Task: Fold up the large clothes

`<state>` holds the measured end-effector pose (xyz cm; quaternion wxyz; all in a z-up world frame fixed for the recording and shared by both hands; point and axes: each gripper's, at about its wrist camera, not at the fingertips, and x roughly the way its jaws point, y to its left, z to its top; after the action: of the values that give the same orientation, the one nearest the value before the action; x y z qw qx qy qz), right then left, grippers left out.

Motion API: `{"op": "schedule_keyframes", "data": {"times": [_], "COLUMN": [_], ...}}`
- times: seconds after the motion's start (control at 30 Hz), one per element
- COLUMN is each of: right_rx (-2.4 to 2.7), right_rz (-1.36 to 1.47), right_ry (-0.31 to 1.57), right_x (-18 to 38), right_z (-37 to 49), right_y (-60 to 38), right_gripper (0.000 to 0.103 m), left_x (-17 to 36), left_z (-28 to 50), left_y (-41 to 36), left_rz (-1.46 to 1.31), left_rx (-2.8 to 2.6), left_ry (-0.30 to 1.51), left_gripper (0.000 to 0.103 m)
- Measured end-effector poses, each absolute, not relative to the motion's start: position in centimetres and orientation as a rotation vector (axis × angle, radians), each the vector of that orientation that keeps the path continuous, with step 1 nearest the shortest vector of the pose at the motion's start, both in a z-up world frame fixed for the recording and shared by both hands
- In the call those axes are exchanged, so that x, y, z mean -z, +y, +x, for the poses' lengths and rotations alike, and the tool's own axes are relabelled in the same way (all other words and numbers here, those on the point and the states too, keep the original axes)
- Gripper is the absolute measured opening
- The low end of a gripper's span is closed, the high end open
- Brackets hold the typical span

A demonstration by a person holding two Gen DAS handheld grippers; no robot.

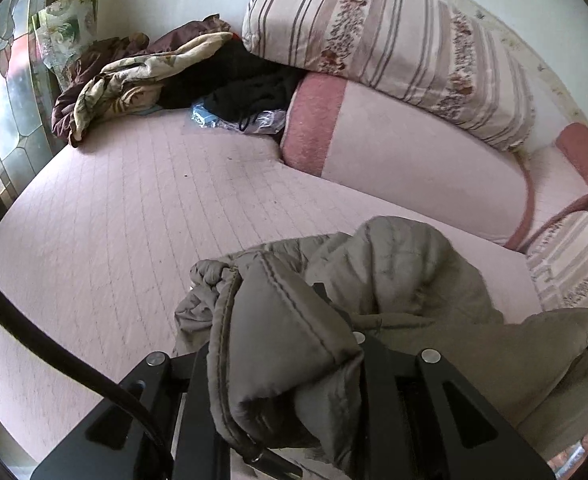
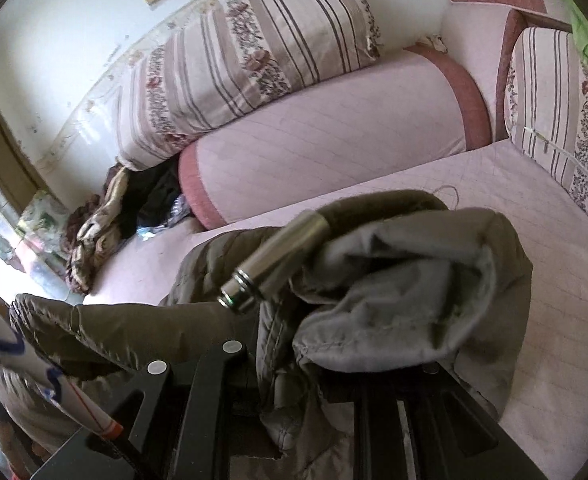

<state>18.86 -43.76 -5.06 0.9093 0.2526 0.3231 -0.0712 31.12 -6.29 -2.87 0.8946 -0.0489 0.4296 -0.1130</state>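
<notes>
Bunching between both grippers' fingers (image 1: 368, 350): olive jacket (image 1: 406, 272).

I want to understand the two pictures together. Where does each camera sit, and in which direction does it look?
Left wrist view: sits on the left gripper, looks along its fingers over the pink bed toward the clothes pile; its black frame, wrapped in the khaki jacket, shows.
Right wrist view: sits on the right gripper, looks over the jacket toward the wall; its frame shows.
Both share: jacket, bed, pink bolster, striped pillow, clothes pile.
</notes>
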Motion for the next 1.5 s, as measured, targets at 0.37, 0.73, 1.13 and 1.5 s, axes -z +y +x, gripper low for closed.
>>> {"op": "schedule_keyframes", "data": {"times": [0.37, 0.73, 1.13, 1.5], "right_rx": [0.239, 0.235, 0.201, 0.258], "right_rz": [0.480, 0.619, 0.672, 0.457], "right_ry": [0.742, 0.743, 0.592, 0.524], "right_x": [9.4, 11.7, 5.9, 0.6], "right_z": [27.3, 29.4, 24.5, 18.9], "right_y": [-45.8, -48.0, -48.5, -46.1], "right_gripper": [0.020, 0.032, 0.076, 0.086], "left_x": [8.9, 9.4, 2.7, -2.1], "left_z": [38.6, 40.8, 36.6, 32.3], "left_y": [-8.8, -7.8, -4.2, -5.8], "left_rz": [-0.024, -0.151, -0.375, -0.181], "left_rx": [0.120, 0.173, 0.301, 0.204], "left_ry": [0.939, 1.010, 0.988, 0.798], "left_gripper": [0.021, 0.035, 0.058, 0.067]}}
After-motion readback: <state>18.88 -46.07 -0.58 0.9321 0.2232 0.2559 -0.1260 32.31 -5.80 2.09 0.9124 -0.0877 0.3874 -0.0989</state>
